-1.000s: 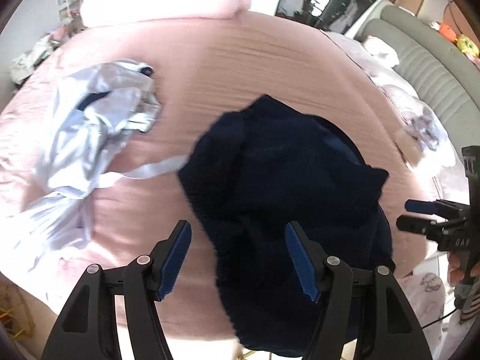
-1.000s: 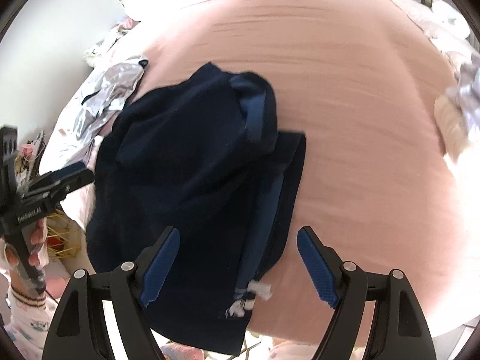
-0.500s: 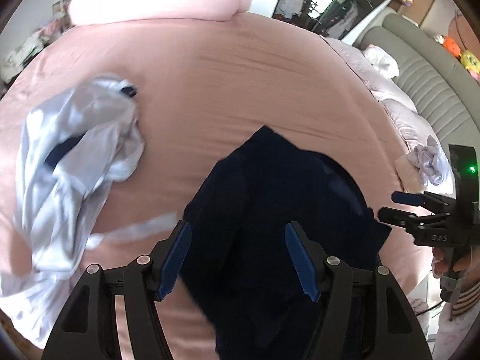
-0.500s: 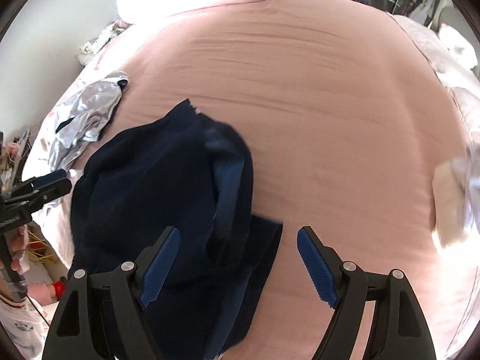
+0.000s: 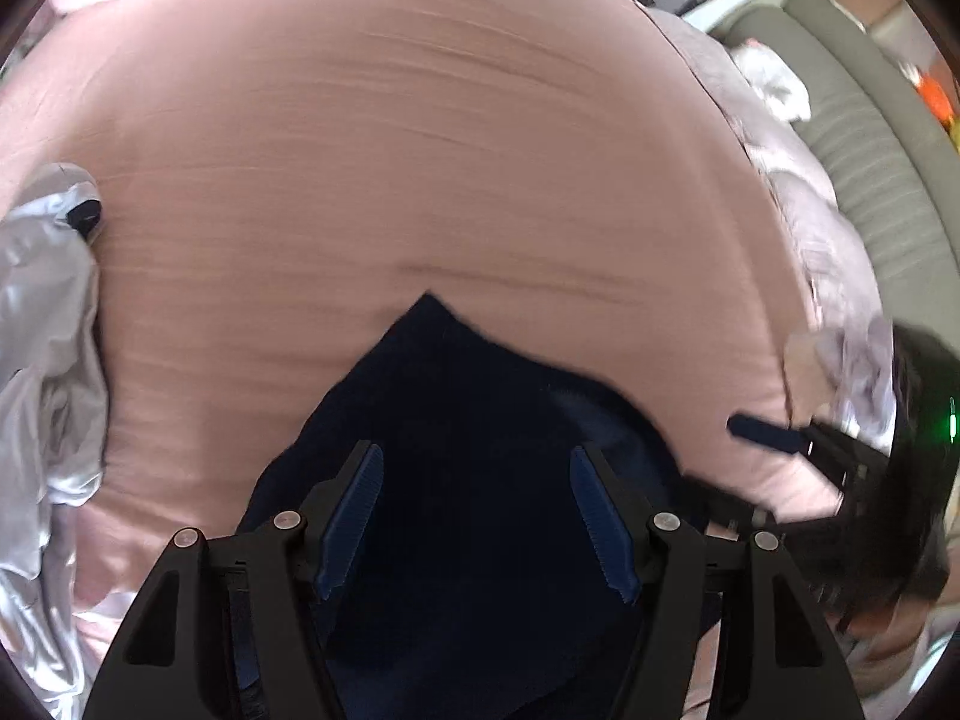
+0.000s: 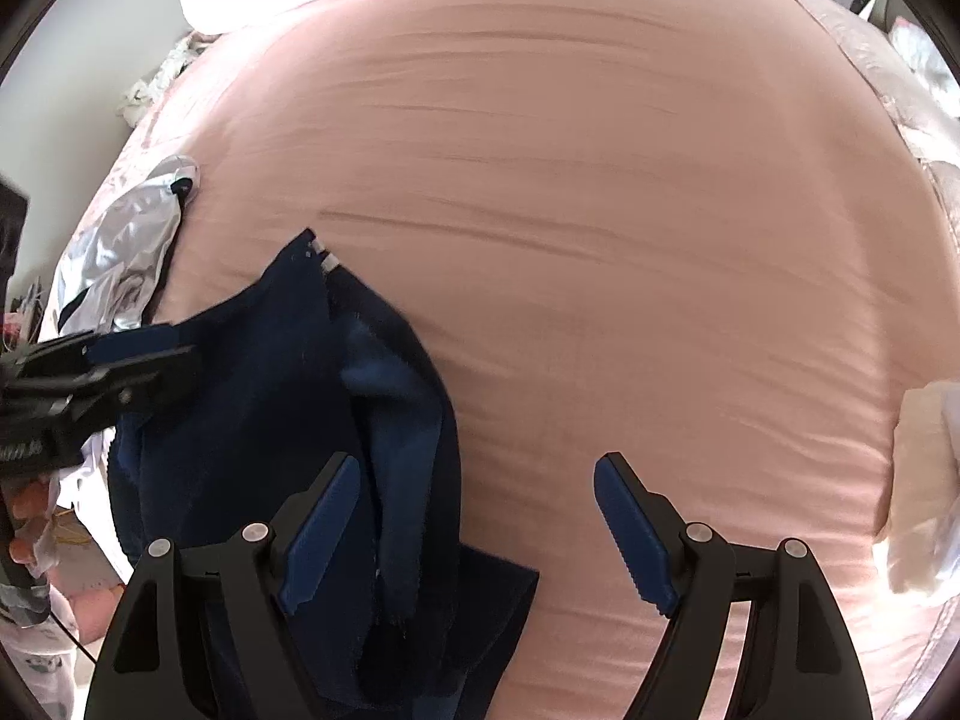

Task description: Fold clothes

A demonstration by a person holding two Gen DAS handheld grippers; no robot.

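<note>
While no legible writing showed, the dark navy knitted garment (image 6: 282,420) lay crumpled at the near edge of the pink-sheeted bed (image 6: 600,240), one corner pointing away. Left tongs (image 5: 477,516) and right tongs (image 6: 477,531) were wide open, empty. Open sheet lay beyond; a silver-grey satin garment (image 5: 42,372) lay left.

The sweater (image 5: 480,450) lies bunched at the near edge of the bed (image 5: 420,150), directly under the left tongs (image 5: 474,516). The right tongs (image 6: 477,525) hang just to its right, over bare sheet. A crumpled garment (image 5: 42,330) lies on the bed's left side, near the sweater.
</note>
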